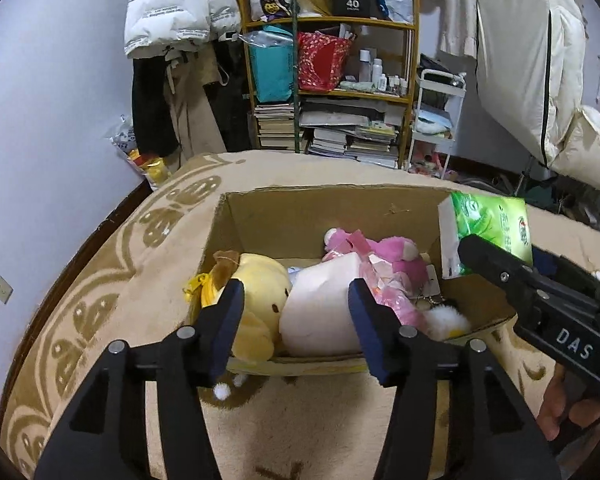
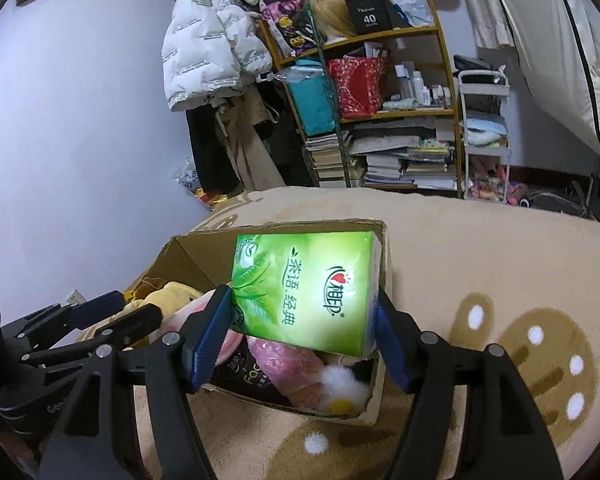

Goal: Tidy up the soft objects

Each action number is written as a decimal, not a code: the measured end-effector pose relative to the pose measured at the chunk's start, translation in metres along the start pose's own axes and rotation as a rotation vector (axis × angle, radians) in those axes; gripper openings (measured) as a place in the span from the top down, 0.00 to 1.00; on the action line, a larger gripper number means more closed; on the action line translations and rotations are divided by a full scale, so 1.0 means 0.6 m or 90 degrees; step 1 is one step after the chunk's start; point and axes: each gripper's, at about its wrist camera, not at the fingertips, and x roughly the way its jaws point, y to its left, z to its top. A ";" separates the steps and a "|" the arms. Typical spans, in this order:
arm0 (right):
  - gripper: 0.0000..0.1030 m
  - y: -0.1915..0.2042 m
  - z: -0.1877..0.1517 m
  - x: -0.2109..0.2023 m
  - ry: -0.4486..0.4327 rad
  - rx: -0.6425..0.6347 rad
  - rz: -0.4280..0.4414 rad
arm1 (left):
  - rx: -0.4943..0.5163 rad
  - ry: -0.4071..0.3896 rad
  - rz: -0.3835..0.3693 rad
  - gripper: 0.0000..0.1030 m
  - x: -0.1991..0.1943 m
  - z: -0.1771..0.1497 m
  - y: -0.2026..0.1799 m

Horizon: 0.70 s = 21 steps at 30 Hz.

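Observation:
An open cardboard box [image 1: 260,216] stands on a beige rug. In it lie a yellow plush [image 1: 260,292], a pale pink soft roll [image 1: 320,312], a pink plush [image 1: 396,256] and a white fluffy toy [image 1: 448,320]. My left gripper [image 1: 296,320] is open and empty, hovering over the box's near edge above the roll. My right gripper [image 2: 304,340] is shut on a green tissue pack [image 2: 304,292] and holds it above the box's [image 2: 376,400] right side. The pack [image 1: 492,224] and right gripper show at the right of the left wrist view.
The beige patterned rug [image 2: 480,272] spreads around the box. Behind stand a wooden shelf [image 1: 332,92] with books and bags, a white trolley [image 1: 436,120], hanging coats [image 1: 176,12] and a pale wall to the left.

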 end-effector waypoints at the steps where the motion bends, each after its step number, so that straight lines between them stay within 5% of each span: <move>1: 0.29 -0.002 0.000 -0.001 0.002 0.004 -0.002 | -0.007 -0.002 -0.002 0.46 -0.004 0.000 0.003; 8: 0.26 0.001 0.002 -0.012 0.000 -0.002 0.006 | -0.019 -0.008 0.017 0.35 -0.026 0.001 0.019; 21: 0.00 0.036 0.008 -0.098 -0.047 -0.060 -0.016 | -0.040 -0.049 0.048 0.09 -0.102 -0.013 0.042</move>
